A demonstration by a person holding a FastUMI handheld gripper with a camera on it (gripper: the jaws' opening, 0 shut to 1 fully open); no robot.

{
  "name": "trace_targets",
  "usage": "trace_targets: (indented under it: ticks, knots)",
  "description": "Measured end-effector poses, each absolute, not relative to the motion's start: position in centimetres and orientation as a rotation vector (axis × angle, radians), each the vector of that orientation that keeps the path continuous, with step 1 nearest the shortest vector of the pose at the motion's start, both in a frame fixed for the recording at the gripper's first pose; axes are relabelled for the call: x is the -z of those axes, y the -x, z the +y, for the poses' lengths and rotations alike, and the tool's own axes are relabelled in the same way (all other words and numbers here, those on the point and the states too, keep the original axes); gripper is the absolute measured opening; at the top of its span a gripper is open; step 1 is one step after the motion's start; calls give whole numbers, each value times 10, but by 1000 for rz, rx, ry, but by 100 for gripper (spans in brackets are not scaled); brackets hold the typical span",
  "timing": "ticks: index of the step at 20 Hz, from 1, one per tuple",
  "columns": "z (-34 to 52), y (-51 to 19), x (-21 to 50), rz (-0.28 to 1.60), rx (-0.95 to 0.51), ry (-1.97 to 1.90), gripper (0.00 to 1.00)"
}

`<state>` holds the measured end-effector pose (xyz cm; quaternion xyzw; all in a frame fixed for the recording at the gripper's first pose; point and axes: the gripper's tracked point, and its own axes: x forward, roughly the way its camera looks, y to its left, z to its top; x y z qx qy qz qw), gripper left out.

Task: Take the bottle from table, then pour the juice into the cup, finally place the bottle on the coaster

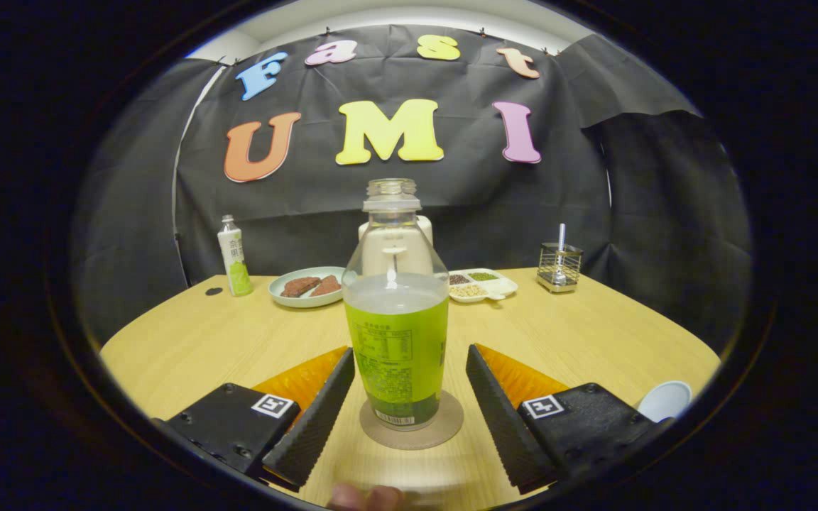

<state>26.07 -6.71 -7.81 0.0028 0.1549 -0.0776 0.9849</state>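
Now our gripper (409,408) is spread wide, touching nothing; the uncapped juice bottle (396,333) stands upright between our fingers, already centred on the round coaster (444,429).

Bright, even light; fisheye-bent edges

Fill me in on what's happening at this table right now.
A person is working with a hand-held gripper on a juice-pouring job. The open bottle, partly full of green juice, stands upright on the round coaster between the gripper's fingers, which are spread apart and not pressing on it. A cup sits off to the right, beside the right finger. Beyond the bottle on the wooden table are a plate of food, a divided snack tray, another small bottle and a wire holder.
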Motion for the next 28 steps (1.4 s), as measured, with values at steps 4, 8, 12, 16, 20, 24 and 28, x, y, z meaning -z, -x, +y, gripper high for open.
trace_targets:
  ticks: [4, 8, 12, 16, 20, 24, 28]
  knots:
    - [-57, -230, 72, 302, 138, 40, 100]
    - [-47, -199, 48, 256, 139, 55, 100]
    - [-38, -159, 20, 220, 145, 69, 100]
    - [-31, -119, -13, 151, 139, 22, 100]
    - [-33, -82, -34, 96, 148, 16, 100]
    - [-29, -55, -38, 70, 138, 4, 100]
    - [-20, -34, -28, 73, 119, 24, 100]
